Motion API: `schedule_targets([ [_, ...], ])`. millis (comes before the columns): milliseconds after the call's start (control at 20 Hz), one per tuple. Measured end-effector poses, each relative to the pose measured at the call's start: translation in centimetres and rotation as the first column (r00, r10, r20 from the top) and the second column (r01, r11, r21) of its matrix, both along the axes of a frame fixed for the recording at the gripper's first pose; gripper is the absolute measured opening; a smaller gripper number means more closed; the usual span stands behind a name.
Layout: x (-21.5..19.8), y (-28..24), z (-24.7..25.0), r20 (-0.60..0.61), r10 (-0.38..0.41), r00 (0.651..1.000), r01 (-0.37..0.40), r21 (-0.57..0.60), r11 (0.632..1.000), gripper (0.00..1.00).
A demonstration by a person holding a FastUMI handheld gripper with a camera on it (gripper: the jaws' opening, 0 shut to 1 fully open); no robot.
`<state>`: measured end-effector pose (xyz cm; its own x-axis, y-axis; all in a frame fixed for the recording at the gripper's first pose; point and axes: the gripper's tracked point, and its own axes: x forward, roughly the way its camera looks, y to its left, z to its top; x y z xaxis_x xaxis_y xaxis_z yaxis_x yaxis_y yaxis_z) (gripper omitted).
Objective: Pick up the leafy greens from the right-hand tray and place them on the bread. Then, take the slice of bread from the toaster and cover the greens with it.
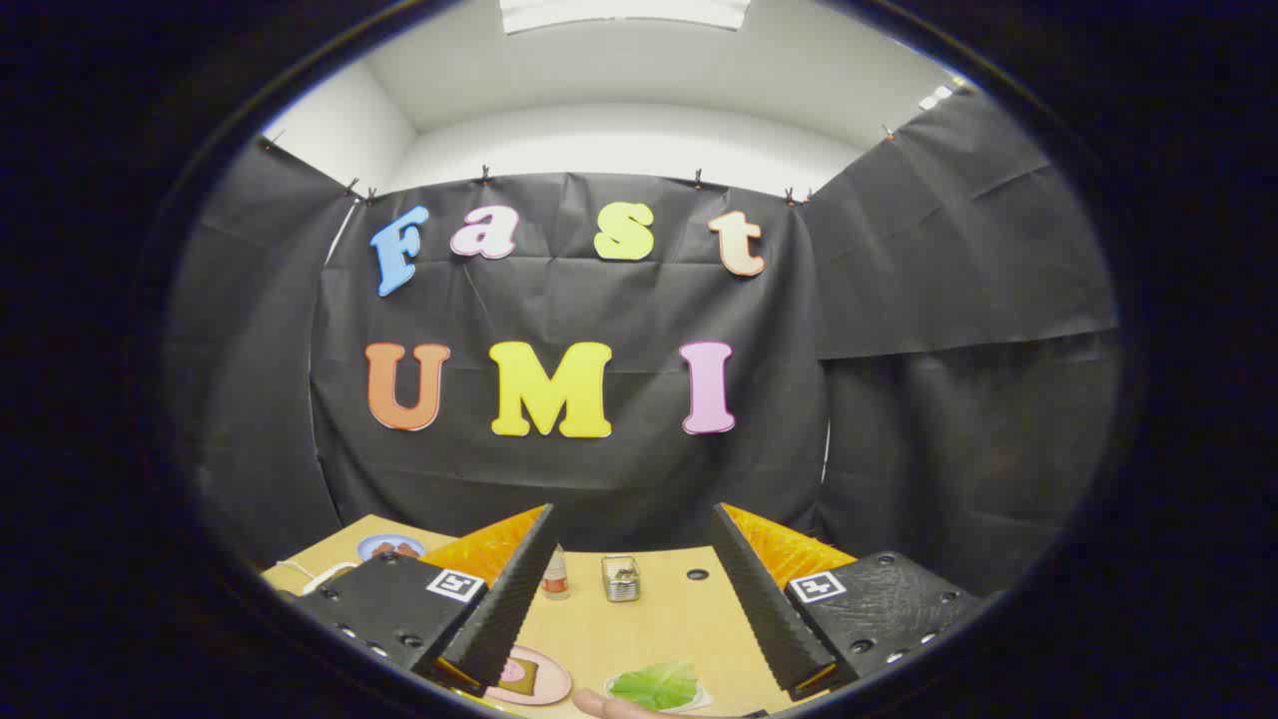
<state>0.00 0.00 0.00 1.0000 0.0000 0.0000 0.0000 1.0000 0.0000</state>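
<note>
The gripper (pixel 631 589), fingers spread wide and holding nothing, hangs high above the wooden table (pixel 659 629). The leafy greens (pixel 656 686) lie low between the fingers, toward the right one, a fingertip (pixel 604 705) beside them. The bread (pixel 519 675) sits left; the toaster (pixel 620 578) stands beyond.

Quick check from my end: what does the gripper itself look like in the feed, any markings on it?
The gripper has two wedge-shaped fingers with ribbed, toothed inner faces, standing apart and open above the wooden table. Each sits on a dark textured block with bolt holes, and each block carries a small square black-and-white tag. No cables visible on it.
</note>
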Motion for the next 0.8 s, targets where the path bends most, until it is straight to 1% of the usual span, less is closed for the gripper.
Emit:
schedule_targets([
  [300, 1.7, -0.9, -0.1, -0.01, 0.037, 0.999, -0.037, 0.013, 0.999, 0.95],
  [550, 2.6, -2.1, -1.1, -0.038, 0.041, 0.998, -0.04, 0.003, 0.999, 0.95],
  [700, 3.7, -3.3, -3.0, -0.07, 0.036, 0.997, -0.037, -0.015, 0.999, 0.95],
  [800, 4.5, -4.1, -5.4, -0.114, 0.033, 0.993, -0.036, -0.024, 0.999, 0.95],
])
